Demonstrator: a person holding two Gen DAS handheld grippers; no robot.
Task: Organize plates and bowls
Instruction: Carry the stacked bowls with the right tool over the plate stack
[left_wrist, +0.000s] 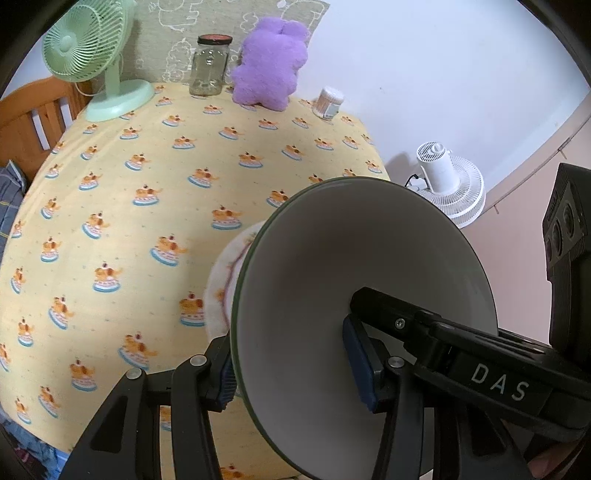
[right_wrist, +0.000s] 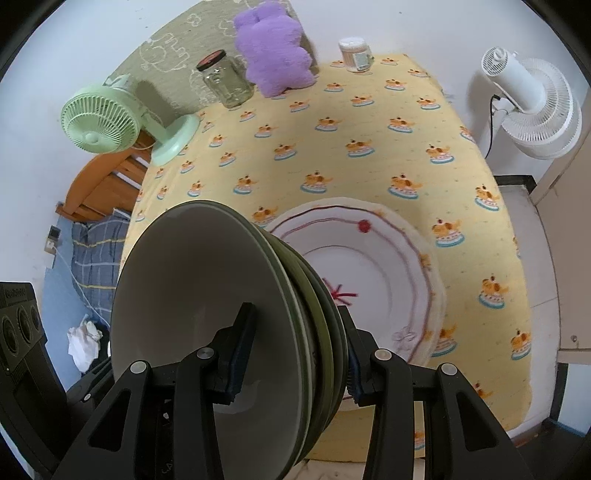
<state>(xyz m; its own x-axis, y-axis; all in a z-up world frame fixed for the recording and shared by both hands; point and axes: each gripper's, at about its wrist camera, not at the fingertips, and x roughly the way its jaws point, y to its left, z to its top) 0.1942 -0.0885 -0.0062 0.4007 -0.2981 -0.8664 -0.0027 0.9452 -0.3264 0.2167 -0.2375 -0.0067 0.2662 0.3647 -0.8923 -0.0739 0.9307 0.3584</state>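
A stack of nested green-rimmed bowls with pale insides (right_wrist: 207, 302) is held on edge above the table. My right gripper (right_wrist: 291, 362) is shut on the stack, one finger inside, one outside. My left gripper (left_wrist: 291, 373) is shut on the same stack's rim (left_wrist: 354, 266), seen from the open side; the right gripper's finger (left_wrist: 424, 328) reaches into the bowl. A white plate with red line drawings (right_wrist: 373, 269) lies flat on the yellow tablecloth (right_wrist: 369, 110) just beyond the stack; its edge peeks out in the left wrist view (left_wrist: 229, 266).
At the table's back stand a green desk fan (left_wrist: 88, 59), a glass jar (left_wrist: 208, 66), a purple plush toy (left_wrist: 269, 62) and a small cotton-swab tub (left_wrist: 327, 103). A white floor fan (right_wrist: 532, 103) stands off the right side. A wooden chair (left_wrist: 33, 114) is at the left.
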